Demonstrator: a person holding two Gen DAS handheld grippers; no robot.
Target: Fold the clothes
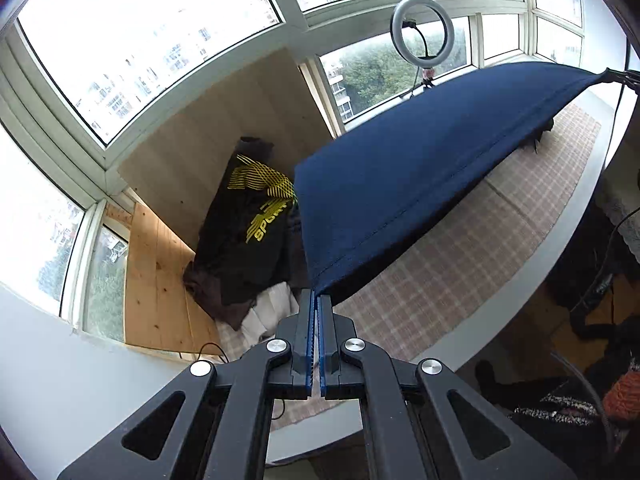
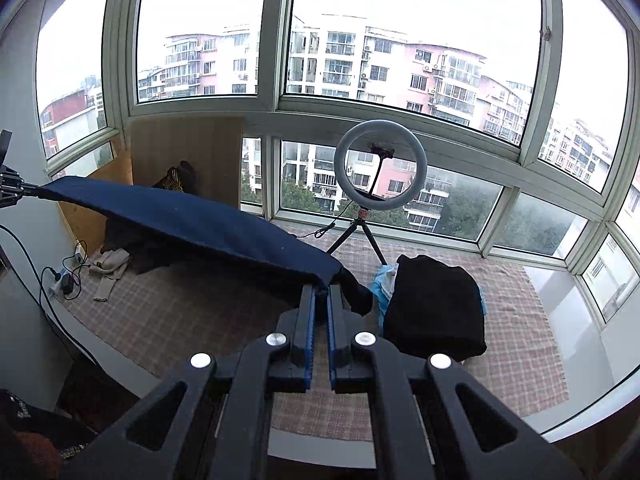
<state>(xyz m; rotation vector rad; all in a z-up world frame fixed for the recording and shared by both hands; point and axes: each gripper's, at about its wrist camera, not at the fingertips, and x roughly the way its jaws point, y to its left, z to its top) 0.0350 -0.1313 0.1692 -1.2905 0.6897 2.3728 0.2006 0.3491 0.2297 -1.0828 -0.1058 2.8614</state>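
Note:
A navy blue garment (image 1: 420, 160) hangs stretched in the air between my two grippers, above the checked cloth (image 1: 460, 248) on the table. My left gripper (image 1: 319, 298) is shut on one corner of it. The other corner runs off to the right gripper's tip (image 1: 624, 76) at the far right edge. In the right wrist view, my right gripper (image 2: 321, 290) is shut on the navy garment (image 2: 192, 220), and the fabric spans left to the left gripper (image 2: 12, 190).
A pile of dark clothes with yellow print (image 1: 248, 232) lies at the left end by a wooden board (image 1: 224, 120). A folded black stack (image 2: 436, 308) sits to the right. A ring light on a tripod (image 2: 380, 164) stands by the window. Cables and a beige cloth (image 2: 108, 266) lie left.

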